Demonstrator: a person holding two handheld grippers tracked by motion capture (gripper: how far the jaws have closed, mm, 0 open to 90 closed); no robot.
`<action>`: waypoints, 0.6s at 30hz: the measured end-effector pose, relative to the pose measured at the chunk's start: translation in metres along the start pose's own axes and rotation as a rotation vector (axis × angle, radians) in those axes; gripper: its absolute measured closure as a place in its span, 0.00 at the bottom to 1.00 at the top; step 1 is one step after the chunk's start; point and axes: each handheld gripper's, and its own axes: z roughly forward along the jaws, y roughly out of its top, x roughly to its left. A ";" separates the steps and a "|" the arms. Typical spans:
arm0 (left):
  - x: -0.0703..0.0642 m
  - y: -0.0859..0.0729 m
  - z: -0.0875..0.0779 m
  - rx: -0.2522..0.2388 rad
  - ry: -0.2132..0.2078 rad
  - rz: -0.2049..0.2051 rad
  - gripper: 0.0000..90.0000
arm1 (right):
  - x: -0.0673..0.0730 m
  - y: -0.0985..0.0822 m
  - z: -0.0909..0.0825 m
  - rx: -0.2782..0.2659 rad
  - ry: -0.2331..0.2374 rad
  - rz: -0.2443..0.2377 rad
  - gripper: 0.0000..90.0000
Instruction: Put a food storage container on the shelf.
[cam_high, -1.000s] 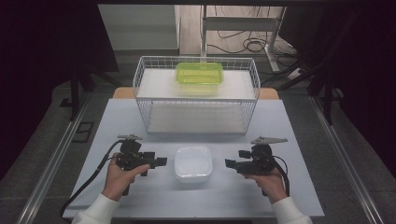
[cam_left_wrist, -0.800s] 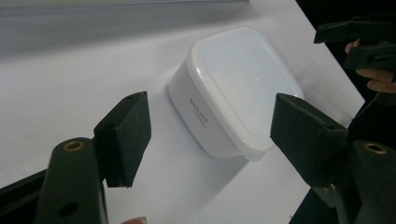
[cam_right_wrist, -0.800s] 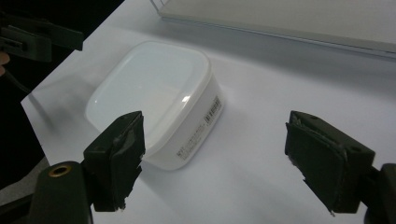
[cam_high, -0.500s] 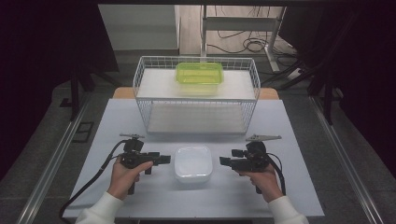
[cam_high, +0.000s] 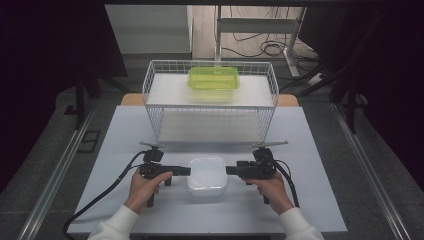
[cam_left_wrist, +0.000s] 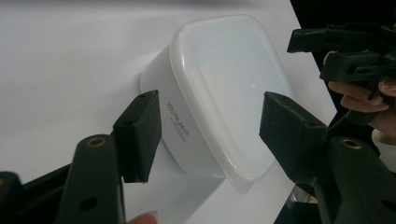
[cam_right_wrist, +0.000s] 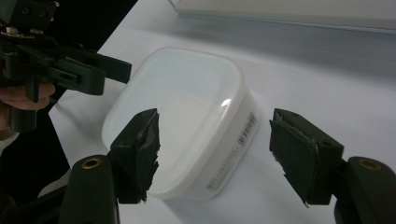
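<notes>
A white lidded container (cam_high: 206, 177) sits on the table near its front edge. My left gripper (cam_high: 187, 170) points at the container's left side and my right gripper (cam_high: 229, 170) at its right side, both level. In the left gripper view the jaws straddle the near end of the container (cam_left_wrist: 224, 84) around my left gripper (cam_left_wrist: 212, 133), with gaps on both sides. The right gripper view shows the same: the container (cam_right_wrist: 182, 107) lies between the spread jaws of my right gripper (cam_right_wrist: 217, 156), untouched. Both pairs of jaws have just been closing.
A white wire basket (cam_high: 210, 102) stands at the back of the table, with a green lidded container (cam_high: 213, 78) at its far side. Cables trail from both grippers toward the front edge. Bare table lies between the basket and the white container.
Both grippers have moved inward to the white container's two sides and sunk a little. Their jaws stand narrower than before. The container has not moved.
</notes>
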 end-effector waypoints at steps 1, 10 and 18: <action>0.001 0.000 0.001 0.002 0.001 -0.001 0.44 | 0.001 0.001 0.002 0.002 0.004 0.002 0.38; 0.006 0.000 0.009 0.026 -0.017 -0.016 0.49 | -0.003 0.004 0.019 0.033 0.044 0.067 0.42; 0.008 -0.001 0.010 0.023 -0.052 -0.021 0.55 | -0.009 -0.001 0.023 0.053 0.066 0.123 0.46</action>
